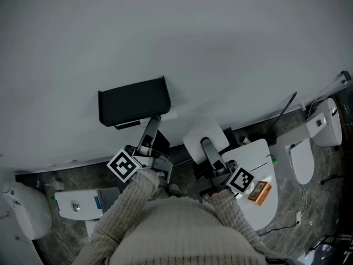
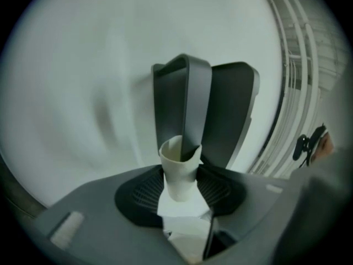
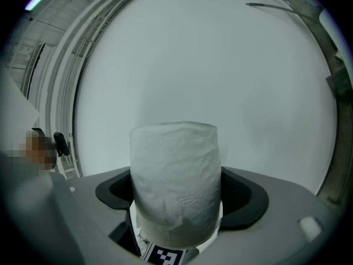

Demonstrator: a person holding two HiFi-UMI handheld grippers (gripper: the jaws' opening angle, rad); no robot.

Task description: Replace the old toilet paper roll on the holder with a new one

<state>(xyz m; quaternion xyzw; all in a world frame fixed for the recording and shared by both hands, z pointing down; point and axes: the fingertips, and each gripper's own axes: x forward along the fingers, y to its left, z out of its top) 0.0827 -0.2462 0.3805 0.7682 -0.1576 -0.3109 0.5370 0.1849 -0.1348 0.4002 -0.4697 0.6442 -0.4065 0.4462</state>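
Right gripper view shows a plump, white, embossed toilet roll [image 3: 175, 175].

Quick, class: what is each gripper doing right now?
Left gripper: closed on the empty cardboard tube.
Right gripper: closed on the new toilet paper roll.

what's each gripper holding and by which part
Left gripper: empty cardboard tube, by its sides. Right gripper: full toilet paper roll, by its lower sides.
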